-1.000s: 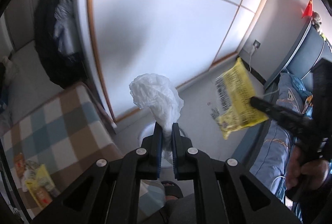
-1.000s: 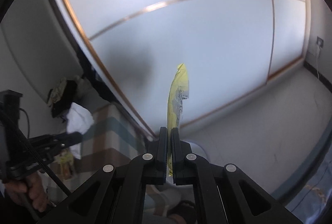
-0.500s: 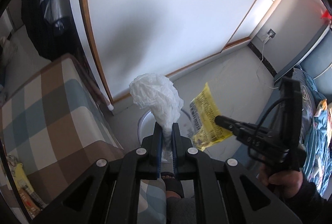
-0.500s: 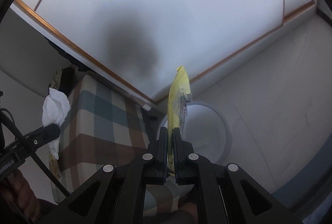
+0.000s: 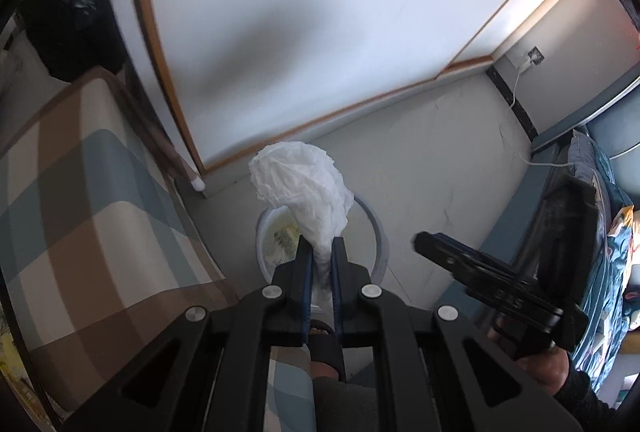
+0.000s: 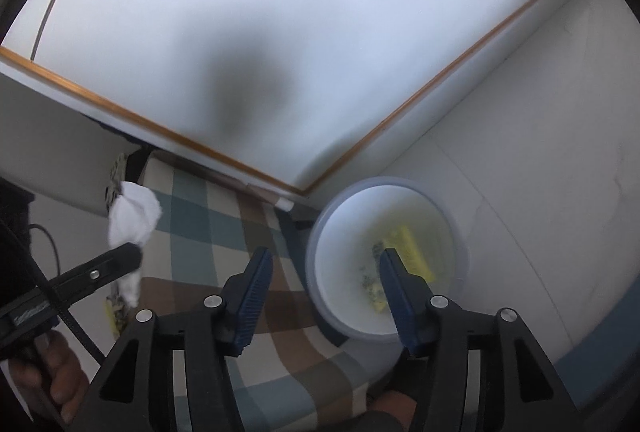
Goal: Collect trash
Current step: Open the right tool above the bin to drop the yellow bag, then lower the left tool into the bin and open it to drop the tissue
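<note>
My left gripper (image 5: 319, 252) is shut on a crumpled white tissue (image 5: 304, 187) and holds it above the round white trash bin (image 5: 380, 232) on the floor. The tissue (image 6: 134, 211) also shows at the left of the right wrist view. My right gripper (image 6: 324, 260) is open and empty above the bin (image 6: 320, 232). A yellow wrapper (image 6: 410, 248) lies inside the bin. In the left wrist view the right gripper (image 5: 436, 246) is at the right of the bin.
A table with a checked brown, blue and cream cloth (image 5: 92, 199) stands left of the bin. White wardrobe doors (image 5: 320, 31) rise behind. A bed with blue bedding (image 5: 600, 232) is at the right. My sandalled foot (image 5: 324, 344) is below.
My right gripper opened and the yellow wrapper dropped into the bin. Both grippers tilted down toward the bin. The left gripper still holds the tissue.
</note>
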Tool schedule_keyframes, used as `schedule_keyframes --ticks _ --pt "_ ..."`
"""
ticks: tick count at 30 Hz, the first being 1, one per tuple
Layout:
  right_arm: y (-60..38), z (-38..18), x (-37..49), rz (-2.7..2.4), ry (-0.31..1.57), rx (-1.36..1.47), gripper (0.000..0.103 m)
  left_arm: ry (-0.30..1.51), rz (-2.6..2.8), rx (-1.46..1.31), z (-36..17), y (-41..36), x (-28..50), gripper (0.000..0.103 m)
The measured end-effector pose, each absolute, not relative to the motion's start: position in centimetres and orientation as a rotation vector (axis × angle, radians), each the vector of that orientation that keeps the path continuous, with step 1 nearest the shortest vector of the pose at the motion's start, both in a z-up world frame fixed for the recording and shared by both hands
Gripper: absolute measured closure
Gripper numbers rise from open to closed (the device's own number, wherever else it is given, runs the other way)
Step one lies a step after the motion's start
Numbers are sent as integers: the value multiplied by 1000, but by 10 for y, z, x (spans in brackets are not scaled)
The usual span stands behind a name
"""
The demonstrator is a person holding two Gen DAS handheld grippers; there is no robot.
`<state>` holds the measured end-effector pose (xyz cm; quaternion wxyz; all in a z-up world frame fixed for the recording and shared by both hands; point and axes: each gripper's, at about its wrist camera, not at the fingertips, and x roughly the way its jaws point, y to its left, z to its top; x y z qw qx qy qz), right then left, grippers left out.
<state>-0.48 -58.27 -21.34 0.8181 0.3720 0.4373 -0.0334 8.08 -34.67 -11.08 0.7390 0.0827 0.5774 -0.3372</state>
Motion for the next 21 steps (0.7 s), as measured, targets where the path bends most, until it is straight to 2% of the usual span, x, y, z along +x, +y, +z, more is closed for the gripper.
schedule_keyframes --ticks 19,20,21 --pt "-622 -208 -63 -234 936 868 31 1585 -748 235 -166 -419 83 95" --pt "-624 -208 -64 -230 932 894 31 1588 -748 237 -166 -422 83 92" --pt "-626 -207 -65 -223 925 913 31 1596 -751 234 -166 -423 83 84"
